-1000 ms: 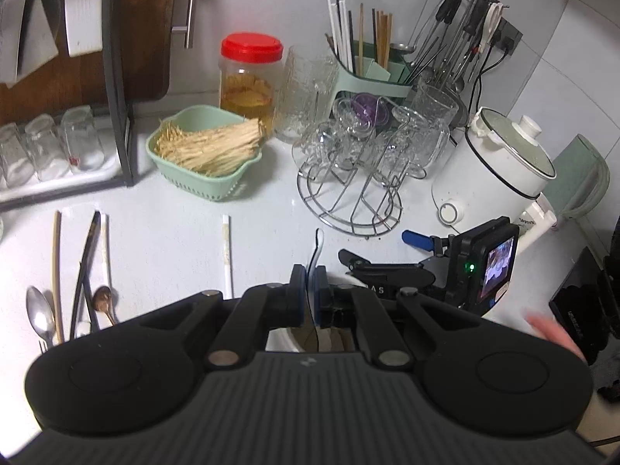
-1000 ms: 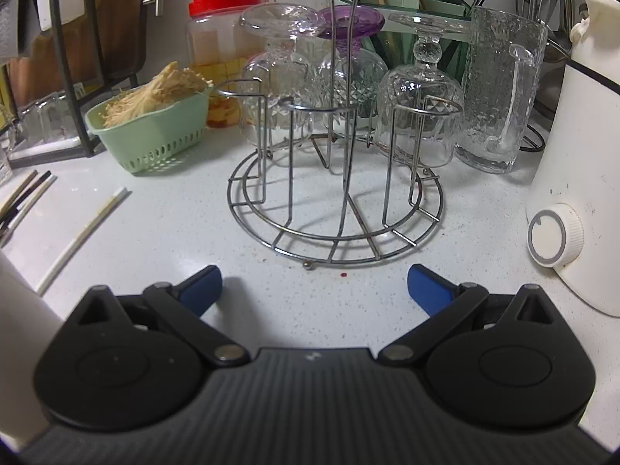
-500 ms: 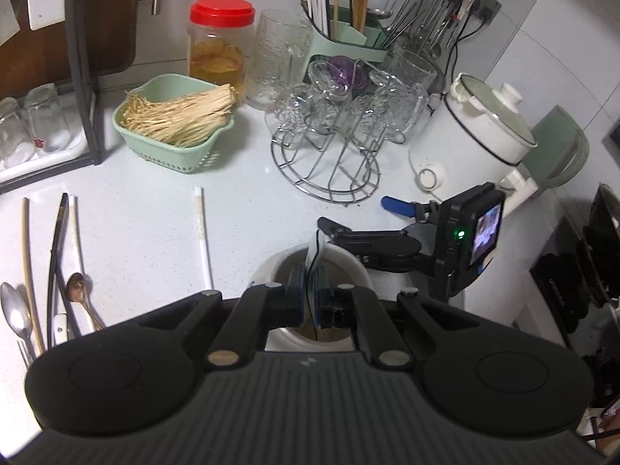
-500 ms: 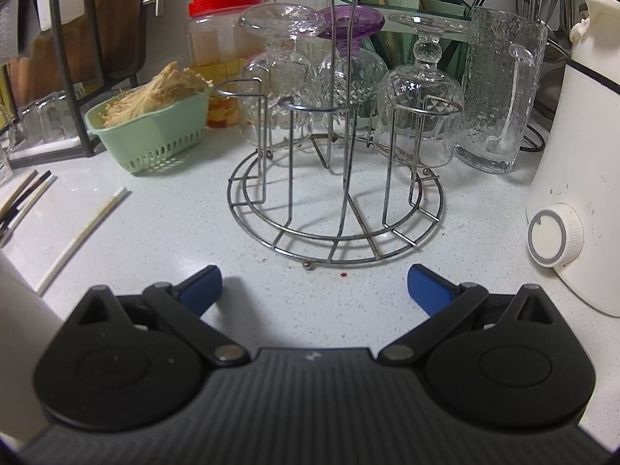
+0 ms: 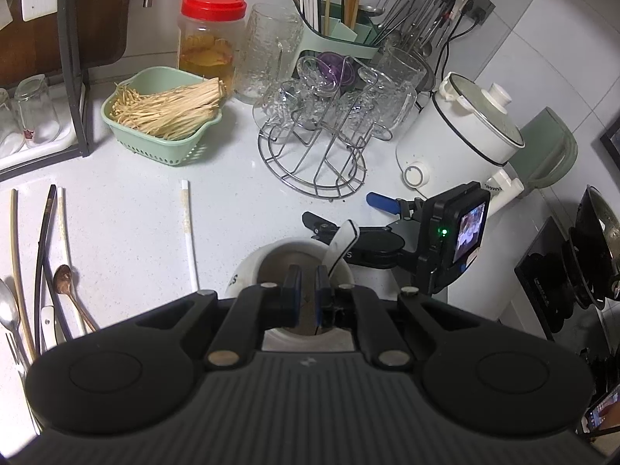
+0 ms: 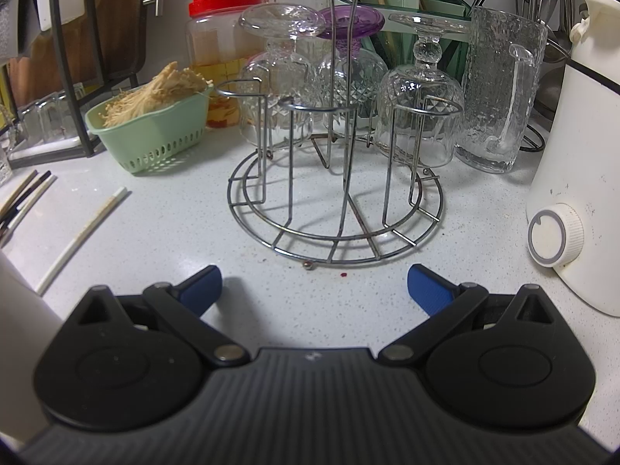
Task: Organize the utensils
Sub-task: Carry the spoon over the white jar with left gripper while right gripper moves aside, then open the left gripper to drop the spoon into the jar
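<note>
My left gripper hangs over a white cup, its fingers close together with nothing visible between the pads. A white-handled utensil leans in the cup just right of the right finger. On the counter to the left lie a white chopstick, more chopsticks and spoons. My right gripper rests open and empty above the counter in front of the wire glass rack; the left wrist view shows the right gripper beyond the cup. The white chopstick lies to its left.
A green utensil holder with chopsticks stands at the back wall. A green basket of mushrooms, a red-lidded jar, a glass mug and a white cooker ring the rack. A dark shelf frame stands left.
The left wrist view has tipped down over the cup. The white-handled utensil, upright between the left fingers before, now leans right inside the cup. The right gripper has not moved.
</note>
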A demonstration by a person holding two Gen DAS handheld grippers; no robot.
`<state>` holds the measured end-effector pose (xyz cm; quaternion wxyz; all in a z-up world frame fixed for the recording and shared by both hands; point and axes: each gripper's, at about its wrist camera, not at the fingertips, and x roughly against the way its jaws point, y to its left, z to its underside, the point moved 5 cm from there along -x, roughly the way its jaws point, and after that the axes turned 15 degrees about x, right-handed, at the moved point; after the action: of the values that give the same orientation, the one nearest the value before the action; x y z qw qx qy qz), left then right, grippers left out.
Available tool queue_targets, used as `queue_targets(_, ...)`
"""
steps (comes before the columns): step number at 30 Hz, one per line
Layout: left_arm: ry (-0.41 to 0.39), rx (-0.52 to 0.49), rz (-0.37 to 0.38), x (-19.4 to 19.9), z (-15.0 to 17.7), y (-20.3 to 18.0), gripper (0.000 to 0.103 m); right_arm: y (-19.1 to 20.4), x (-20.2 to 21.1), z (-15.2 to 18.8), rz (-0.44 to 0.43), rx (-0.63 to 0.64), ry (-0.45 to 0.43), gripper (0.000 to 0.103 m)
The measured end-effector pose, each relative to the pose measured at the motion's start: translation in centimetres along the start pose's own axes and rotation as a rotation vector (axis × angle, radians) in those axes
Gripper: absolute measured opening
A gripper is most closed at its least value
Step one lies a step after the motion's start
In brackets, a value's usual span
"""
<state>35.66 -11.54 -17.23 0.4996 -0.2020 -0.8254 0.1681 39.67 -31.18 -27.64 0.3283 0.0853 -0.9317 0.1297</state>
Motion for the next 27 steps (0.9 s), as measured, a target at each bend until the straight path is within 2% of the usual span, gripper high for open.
queue_targets(10,-0.048,0.016,-0.004,0.7,-0.8,-0.2,0.006,0.0,0.0,0.0,0.0,0.0,0.0,0.103)
queue_targets(12,-0.065,0.021,-0.018,1.1,-1.0,-0.1,0.01,0.0,0.0,0.0,0.0,0.0,0.0,0.103)
queue_targets(17,-0.147,0.05,-0.061,3.4,-1.3,0.5,0.03,0.0,0.0,0.0,0.0,0.001,-0.001,0.103)
queue_targets(20,-0.202,0.085,-0.099,5.1,-1.1,1.3,0.037,0.0,0.0,0.0,0.0,0.001,-0.002,0.103)
queue_targets(27,-0.25,0.155,-0.189,7.4,-0.3,3.2,0.038,0.0,0.0,0.0,0.0,0.001,-0.002,0.103)
